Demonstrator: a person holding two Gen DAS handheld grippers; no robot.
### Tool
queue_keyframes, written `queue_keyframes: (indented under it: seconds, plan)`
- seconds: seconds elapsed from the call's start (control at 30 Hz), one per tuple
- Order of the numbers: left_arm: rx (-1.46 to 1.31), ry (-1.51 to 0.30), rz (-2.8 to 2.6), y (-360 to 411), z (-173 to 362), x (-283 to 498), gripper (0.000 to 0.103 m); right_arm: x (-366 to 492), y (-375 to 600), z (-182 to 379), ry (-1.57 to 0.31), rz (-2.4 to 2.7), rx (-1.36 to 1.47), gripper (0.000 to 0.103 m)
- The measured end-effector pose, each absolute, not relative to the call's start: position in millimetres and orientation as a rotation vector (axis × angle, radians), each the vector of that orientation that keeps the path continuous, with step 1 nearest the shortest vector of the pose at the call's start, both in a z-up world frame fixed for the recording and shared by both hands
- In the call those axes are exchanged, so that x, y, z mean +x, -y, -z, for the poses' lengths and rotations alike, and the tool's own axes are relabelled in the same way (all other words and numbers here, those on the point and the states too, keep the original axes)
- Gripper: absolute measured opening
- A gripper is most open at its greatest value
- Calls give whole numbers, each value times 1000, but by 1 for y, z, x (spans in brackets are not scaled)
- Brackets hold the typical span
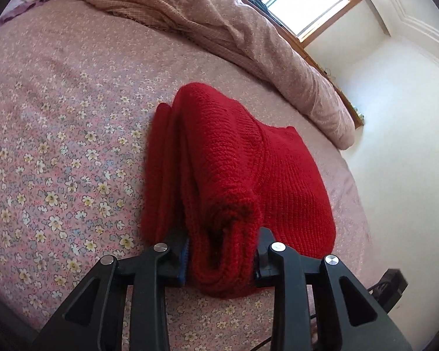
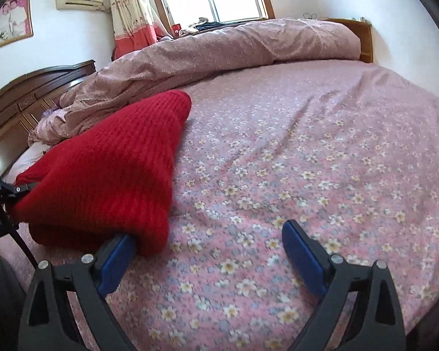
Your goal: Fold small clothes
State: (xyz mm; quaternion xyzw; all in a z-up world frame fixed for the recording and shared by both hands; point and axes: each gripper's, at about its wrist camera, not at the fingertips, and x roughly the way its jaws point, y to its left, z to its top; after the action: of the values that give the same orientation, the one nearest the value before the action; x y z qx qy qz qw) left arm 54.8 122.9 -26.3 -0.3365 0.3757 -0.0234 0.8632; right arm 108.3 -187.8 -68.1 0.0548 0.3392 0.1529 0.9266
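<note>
On the floral bedsheet (image 2: pixel 292 152), left tool (image 1: pixel 221 259) pinches the red knit (image 1: pixel 234 161) (folded); right tool (image 2: pixel 207 251) spread.

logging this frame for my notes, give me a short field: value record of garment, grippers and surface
garment: red knitted sweater, folded in thick layers
left gripper: shut on a bunched edge of the sweater
right gripper: open, its left finger touching the sweater's corner
surface: pink floral bedsheet
background: rumpled pink quilt along the far side
</note>
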Motion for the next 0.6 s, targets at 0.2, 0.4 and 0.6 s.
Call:
queue_keyframes:
  seconds: [0.2, 0.4, 0.6]
  plan:
    - [-722, -774, 24, -127, 22, 40, 25, 97, 212, 65, -729, -97, 52, 96]
    - [-745, -730, 23, -133, 5, 13, 26, 113, 240, 49, -751, -169, 287, 82]
    - [-635, -660, -25, -136, -38, 3, 26, 119, 177, -5, -645, -416, 111, 21]
